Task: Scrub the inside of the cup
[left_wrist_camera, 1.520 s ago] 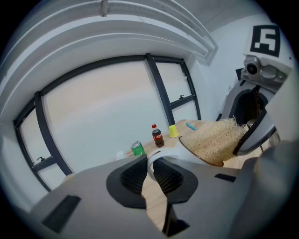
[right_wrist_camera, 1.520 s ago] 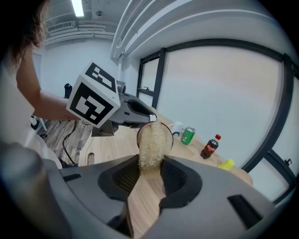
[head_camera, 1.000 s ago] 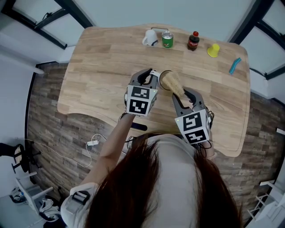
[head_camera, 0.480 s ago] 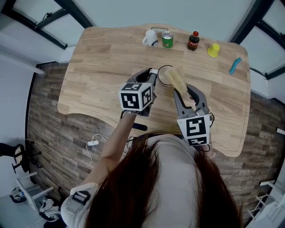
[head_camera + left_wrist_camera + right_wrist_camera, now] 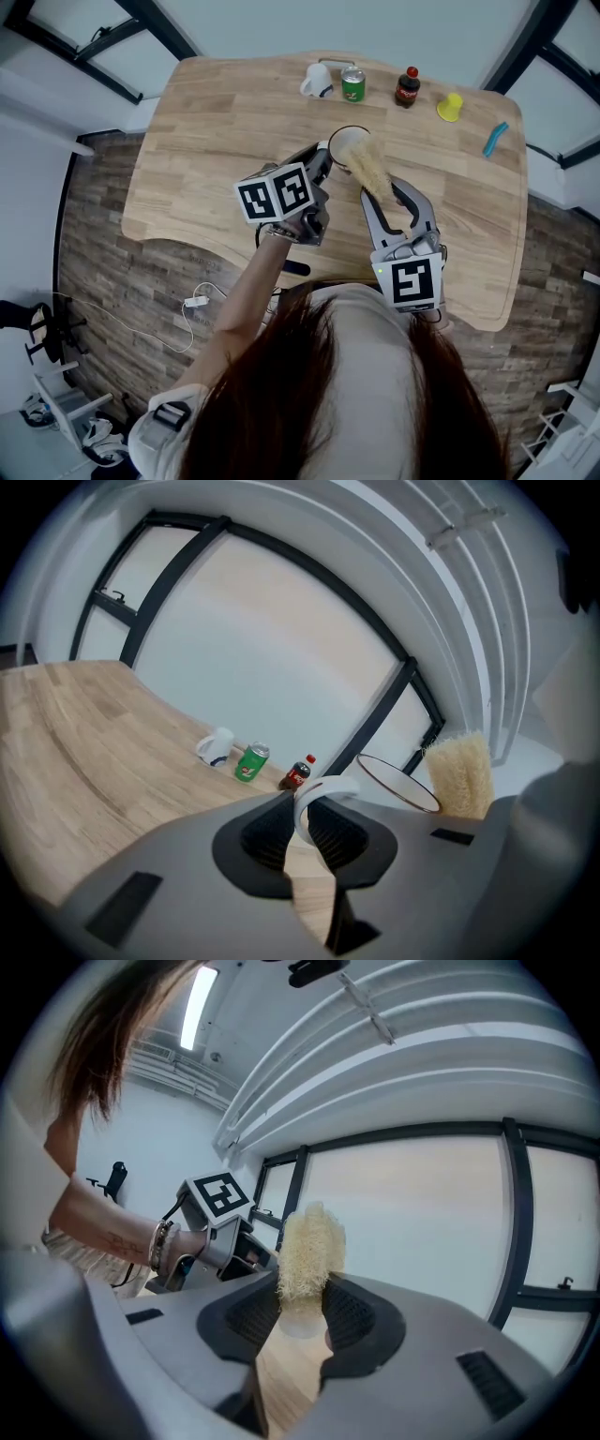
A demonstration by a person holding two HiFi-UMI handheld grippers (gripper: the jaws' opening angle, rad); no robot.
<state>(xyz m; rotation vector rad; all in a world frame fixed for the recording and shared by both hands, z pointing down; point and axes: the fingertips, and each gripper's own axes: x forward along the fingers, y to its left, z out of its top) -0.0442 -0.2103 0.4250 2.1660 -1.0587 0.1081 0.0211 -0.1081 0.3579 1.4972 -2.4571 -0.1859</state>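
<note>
Head view: over the middle of a wooden bench (image 5: 216, 141), the left tool (image 5: 320, 166) is clenched on the white handle of a cup (image 5: 343, 142), which is tilted clear of the bench top. The right tool (image 5: 382, 194) grasps the stem of a pale bristle brush (image 5: 369, 170), its head lying at the cup's right rim. Whether the bristles reach inside cannot be told. In the left gripper view the handle sits pinched between the jaws. Along the far edge stand a white mug (image 5: 315, 81), a green can (image 5: 352, 83), a dark bottle (image 5: 407, 87) and a yellow piece (image 5: 450, 106).
</note>
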